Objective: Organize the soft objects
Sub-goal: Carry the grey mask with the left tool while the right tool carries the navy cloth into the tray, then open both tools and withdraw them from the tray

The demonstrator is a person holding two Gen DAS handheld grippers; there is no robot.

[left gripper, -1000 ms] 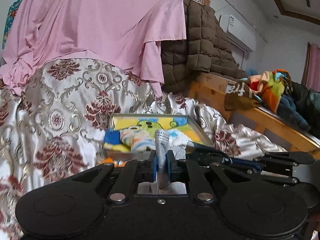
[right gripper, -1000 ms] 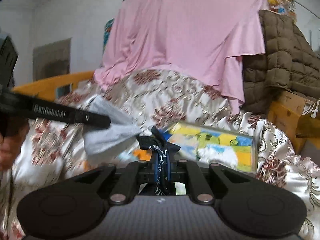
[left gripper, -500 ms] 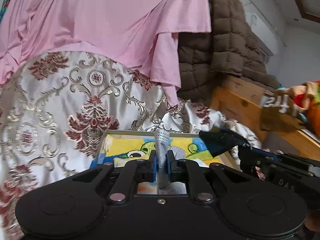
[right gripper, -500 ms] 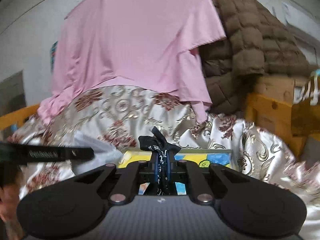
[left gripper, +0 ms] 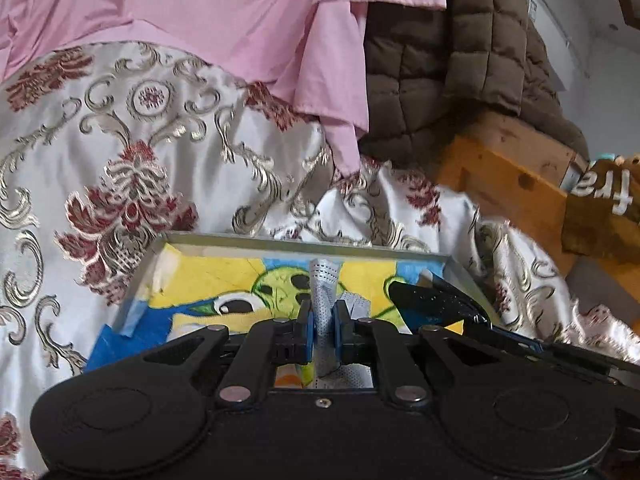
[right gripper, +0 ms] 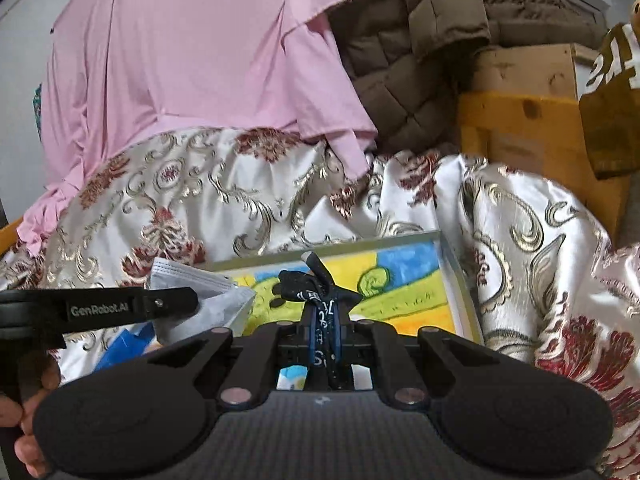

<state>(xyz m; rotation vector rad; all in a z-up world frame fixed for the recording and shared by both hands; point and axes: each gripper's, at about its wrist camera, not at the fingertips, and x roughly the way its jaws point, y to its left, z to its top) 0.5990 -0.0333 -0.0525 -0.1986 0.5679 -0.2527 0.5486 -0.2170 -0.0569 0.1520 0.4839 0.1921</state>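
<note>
Setting: a bed draped in a shiny white damask bedspread (left gripper: 168, 168) with maroon and gold scrollwork; on it lies a shallow tray (left gripper: 304, 246) with a pale rim, its floor a yellow, blue and green cartoon picture.
Behind the tray: a pink sheet (left gripper: 224, 20) hangs down over the bedspread; to its right a brown quilted jacket (left gripper: 448, 60) lies over a wooden bed frame (left gripper: 504, 188).
Right of the tray: a brown cloth with white letters (right gripper: 612, 112) hangs at the picture's edge.
Left gripper (left gripper: 322, 330): jaws pressed together on a grey perforated face mask (left gripper: 324, 284), which stands up between the blue pads in front of the tray's picture; in the right wrist view the mask (right gripper: 200, 300) bunches out over the tray's left end.
Right gripper (right gripper: 324, 320): jaws clamped on a black fabric piece with white print (right gripper: 312, 284), held above the near part of the tray; in the left wrist view it (left gripper: 432, 300) sits over the tray's right side.
Person: fingers (right gripper: 24, 432) on the left gripper's handle, at the left edge of the right wrist view.
Tray contents: whether anything soft already lies inside is hidden by the grippers.
</note>
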